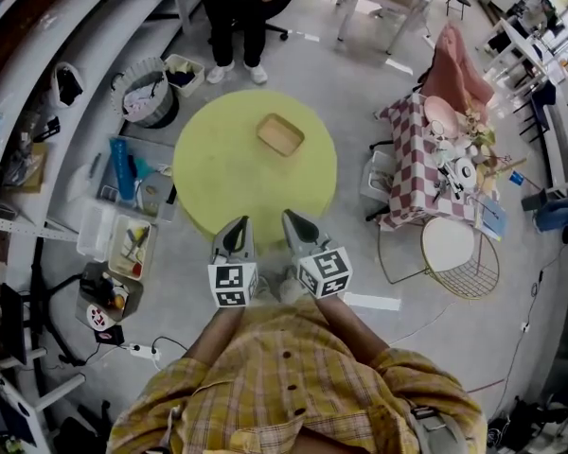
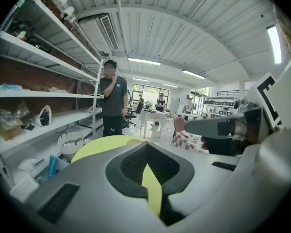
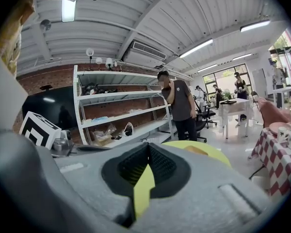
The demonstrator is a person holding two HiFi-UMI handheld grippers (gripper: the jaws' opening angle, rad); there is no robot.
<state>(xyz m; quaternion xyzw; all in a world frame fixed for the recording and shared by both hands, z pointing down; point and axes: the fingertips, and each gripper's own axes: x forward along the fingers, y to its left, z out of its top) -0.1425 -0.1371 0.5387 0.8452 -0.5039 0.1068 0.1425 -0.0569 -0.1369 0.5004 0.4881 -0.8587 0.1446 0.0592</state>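
Two closed, empty tools at lower centre, my left gripper and right gripper; shallow tan rectangular tray on round yellow worktop looks light and rigid, so I'd pinch its rim.

We have the round table straight ahead, w/ a tray on it, past centre & a bit to the R. L gripper & R gripper sit side by side over the table's near edge, just apart. A person stands behind the table. Shelving runs along the L; a basket & bins lie on the floor btw. shelving & table. A side table stands to the R, w/ a wire stand nearer us beside it.
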